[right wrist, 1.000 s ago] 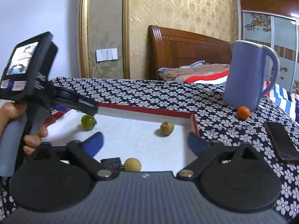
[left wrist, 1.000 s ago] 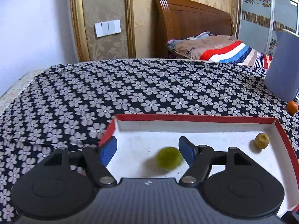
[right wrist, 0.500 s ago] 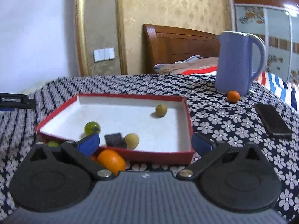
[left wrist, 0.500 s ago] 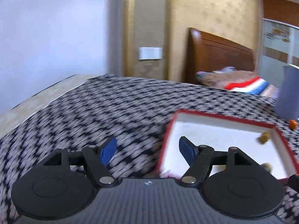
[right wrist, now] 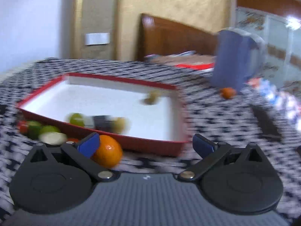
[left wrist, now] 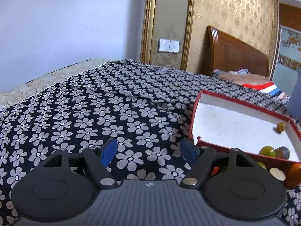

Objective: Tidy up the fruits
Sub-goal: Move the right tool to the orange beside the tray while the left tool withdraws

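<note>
Floral black-and-white cloth covers the table under my red tray. On my right view an orange lies just outside the tray's near wall, beside my right gripper, jaws open and empty. Only this view shows the blue jug far right. My left gripper, jaws open and empty, hangs over bare cloth left of the tray.

Home bedroom: wooden headboard, folded bedding, damask wallpaper, wall switches.
</note>
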A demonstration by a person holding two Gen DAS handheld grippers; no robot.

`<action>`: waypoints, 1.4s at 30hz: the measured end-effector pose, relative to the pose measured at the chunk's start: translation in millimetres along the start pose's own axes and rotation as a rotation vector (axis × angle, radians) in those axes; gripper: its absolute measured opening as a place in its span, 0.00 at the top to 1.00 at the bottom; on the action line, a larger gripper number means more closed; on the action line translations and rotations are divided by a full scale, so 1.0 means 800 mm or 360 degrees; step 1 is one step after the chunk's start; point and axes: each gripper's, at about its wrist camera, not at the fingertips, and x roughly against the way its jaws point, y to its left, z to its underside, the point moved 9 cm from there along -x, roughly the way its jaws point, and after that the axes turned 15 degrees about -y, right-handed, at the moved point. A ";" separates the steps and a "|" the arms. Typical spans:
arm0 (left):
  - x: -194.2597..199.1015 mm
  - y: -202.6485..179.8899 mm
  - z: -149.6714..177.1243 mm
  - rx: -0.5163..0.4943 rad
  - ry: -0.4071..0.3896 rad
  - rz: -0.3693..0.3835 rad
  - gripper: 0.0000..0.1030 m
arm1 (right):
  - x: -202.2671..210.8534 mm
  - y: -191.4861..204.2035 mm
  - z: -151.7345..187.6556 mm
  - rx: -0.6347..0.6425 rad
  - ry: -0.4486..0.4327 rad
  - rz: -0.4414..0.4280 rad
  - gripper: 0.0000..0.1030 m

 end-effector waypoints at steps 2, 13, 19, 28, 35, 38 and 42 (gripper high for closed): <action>0.004 -0.001 0.000 0.0017 -0.0016 0.0022 0.29 | 0.011 -0.035 0.003 0.0033 0.0014 0.0192 0.00; 0.000 0.003 0.015 0.0052 0.0041 0.0017 0.28 | 0.011 0.011 -0.002 -0.0030 -0.0027 -0.0042 0.00; -0.004 -0.003 0.018 0.0021 0.0075 0.0027 0.28 | 0.019 0.068 -0.031 0.0113 -0.0173 -0.0156 0.00; -0.001 0.019 0.009 0.0117 0.0049 -0.0042 0.28 | 0.025 0.127 -0.021 0.0372 -0.0129 -0.0325 0.00; -0.003 0.022 0.013 0.0103 0.0100 -0.0032 0.28 | 0.041 0.104 -0.045 0.0322 -0.0245 -0.0257 0.00; 0.006 0.011 0.010 0.0041 0.0075 0.0034 0.28 | 0.046 0.082 -0.039 0.0265 -0.0255 -0.0199 0.00; 0.035 -0.012 0.002 -0.0048 0.0007 0.0181 0.28 | 0.045 0.043 -0.018 0.0204 -0.0168 -0.0122 0.00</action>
